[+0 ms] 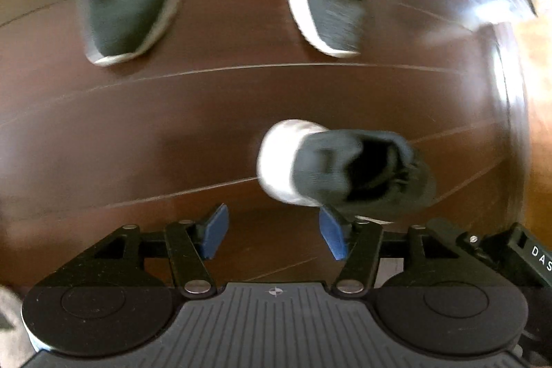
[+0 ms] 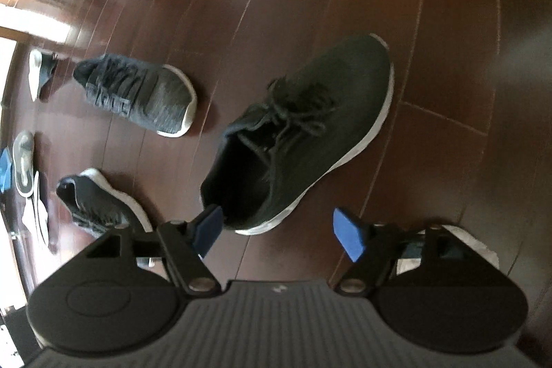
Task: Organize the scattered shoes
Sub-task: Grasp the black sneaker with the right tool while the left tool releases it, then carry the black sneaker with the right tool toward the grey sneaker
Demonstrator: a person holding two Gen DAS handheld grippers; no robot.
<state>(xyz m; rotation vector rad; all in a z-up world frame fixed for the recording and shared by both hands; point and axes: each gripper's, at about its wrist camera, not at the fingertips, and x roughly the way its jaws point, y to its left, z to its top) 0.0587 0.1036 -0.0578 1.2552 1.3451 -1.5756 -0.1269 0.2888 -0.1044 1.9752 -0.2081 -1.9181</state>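
Surveying: dark plank floor (image 2: 448, 23), glossy brown boards with thin pale seams; shoes lie scattered at odd angles.
Progress: early, by my reading; no pair stands side by side, so all the sorting is left.
Black lace-up sneaker (image 2: 303, 130): largest in the right view, knit upper, white sole, loose laces, heel towards the camera.
Grey knit sneaker (image 2: 141, 93): mottled weave, white rim, well apart from the black one.
Third dark sneaker (image 2: 100, 202): lower left, partly hidden behind the tool.
Right hand-held gripper (image 2: 277, 230): blue pads spread wide, empty, its left pad at the black sneaker's heel.
Left hand-held gripper (image 1: 274, 231): spread, empty; blurred sneaker (image 1: 345, 168) just beyond.
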